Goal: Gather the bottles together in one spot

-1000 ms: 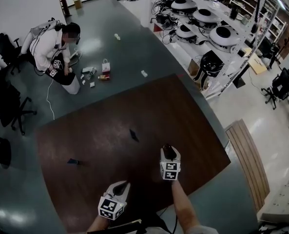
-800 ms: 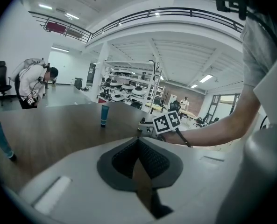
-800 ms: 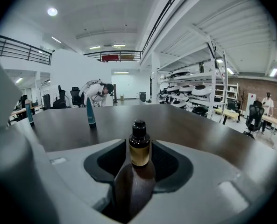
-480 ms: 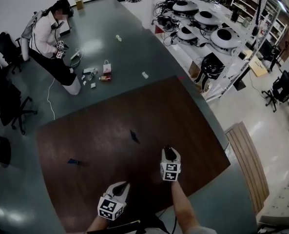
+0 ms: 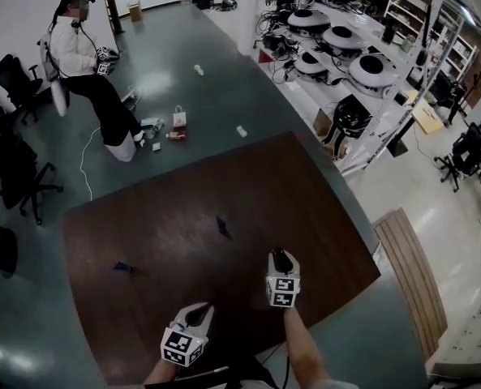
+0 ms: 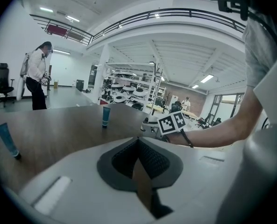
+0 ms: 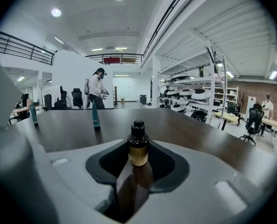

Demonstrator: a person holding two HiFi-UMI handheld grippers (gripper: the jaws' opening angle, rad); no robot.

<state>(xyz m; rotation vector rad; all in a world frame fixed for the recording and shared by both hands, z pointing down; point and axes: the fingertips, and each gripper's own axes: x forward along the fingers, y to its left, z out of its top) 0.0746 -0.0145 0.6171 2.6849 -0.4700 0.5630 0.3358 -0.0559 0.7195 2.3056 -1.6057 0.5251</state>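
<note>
— At the near edge of the brown bench (image 5: 297, 193), what does the right claw (image 5: 279, 257) carry?
— One brown bottle (image 7: 138, 149) with a black cap, upright between the two pads. The jaws have just been closing and pinch its body, and in the right gripper view the cap and neck rise clear above the pads. Whether its base rests on the bench cannot be told.
— And the left claw (image 5: 196, 315)?
— Its jaws are pressed together with nothing between them. In the head view it lies below and to the left of the right claw, nearer the person's body, and apart from every bottle.
— Where are the other bottles?
— Two teal ones stand on the bench. One, the middle tube (image 5: 222, 226), is ahead of both claws, near the centre of the bench. The other, the left tube (image 5: 122, 267), is well apart from it, toward the left edge. Neither touches a claw.
— What fills the background?
— Beyond the bench lies a grey floor. A person in a white top (image 5: 79, 51) is at the far left, with small items (image 5: 163, 124) scattered on the floor nearby. Dark office chairs (image 5: 17, 168) line the left side, and shelving with round white machines (image 5: 337, 31) fills the upper right
</note>
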